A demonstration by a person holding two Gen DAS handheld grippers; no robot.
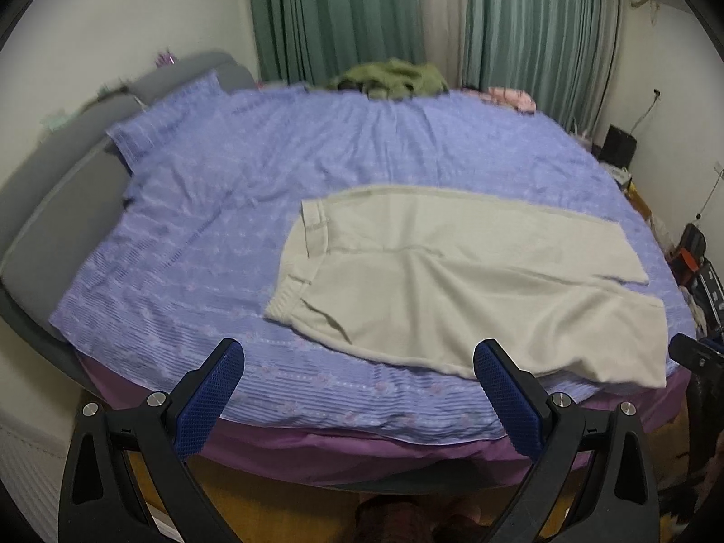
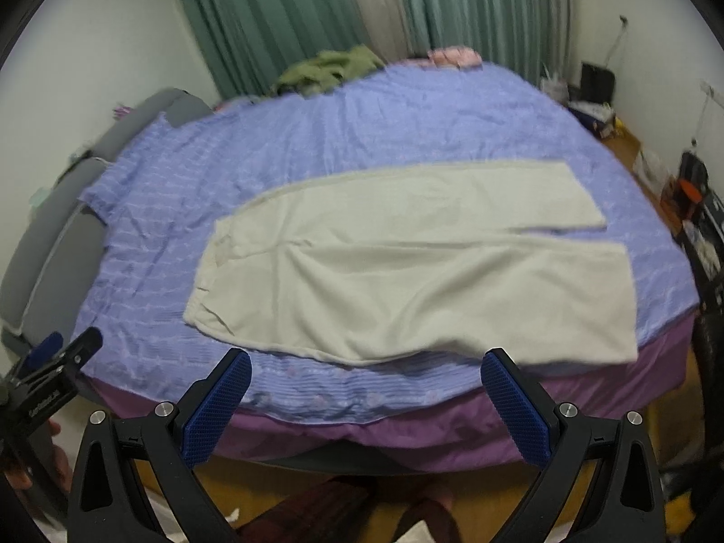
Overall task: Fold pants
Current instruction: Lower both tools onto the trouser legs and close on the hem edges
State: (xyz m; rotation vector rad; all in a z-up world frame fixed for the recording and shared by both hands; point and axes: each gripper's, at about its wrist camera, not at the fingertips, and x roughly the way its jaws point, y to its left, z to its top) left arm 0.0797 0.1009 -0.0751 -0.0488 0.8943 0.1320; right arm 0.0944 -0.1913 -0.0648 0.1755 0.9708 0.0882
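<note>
Both wrist cameras are looking from just off the bed's (image 1: 190,235) near edge, across it toward the curtains (image 2: 289,13), the right one sitting further right, both sharing the pants (image 2: 407,271) on the bedspread.

We're holding the left gripper (image 1: 359,357) wide open, blue pads (image 1: 212,400) splayed to 10 and 2 o'clock, gripping nothing. We're holding the right gripper (image 2: 366,359) equally wide, also gripping nothing. From the right wrist view, the left gripper is showing at 8 o'clock, level with the right.
</note>
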